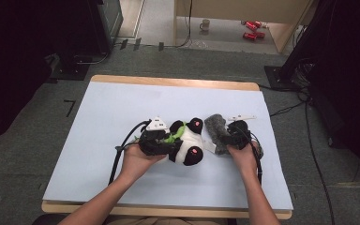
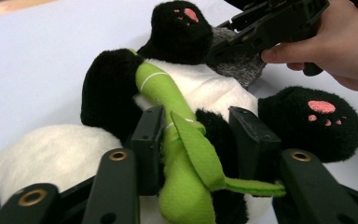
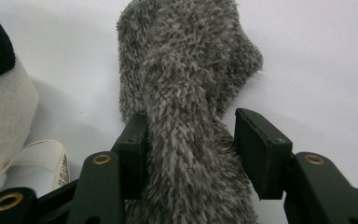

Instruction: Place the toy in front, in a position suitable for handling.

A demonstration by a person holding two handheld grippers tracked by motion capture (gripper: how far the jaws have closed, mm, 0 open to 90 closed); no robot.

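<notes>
The panda toy's [image 2: 200,88] head lies hidden behind the left gripper [image 1: 161,140].

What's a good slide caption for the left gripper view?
Left gripper straddles the panda's green bamboo while the right gripper works at the grey plush behind.

Even overhead light brightens the table [image 1: 122,108]; its surroundings fall dark. Shadows are soft, and both gripper views blur slightly up close.
</notes>
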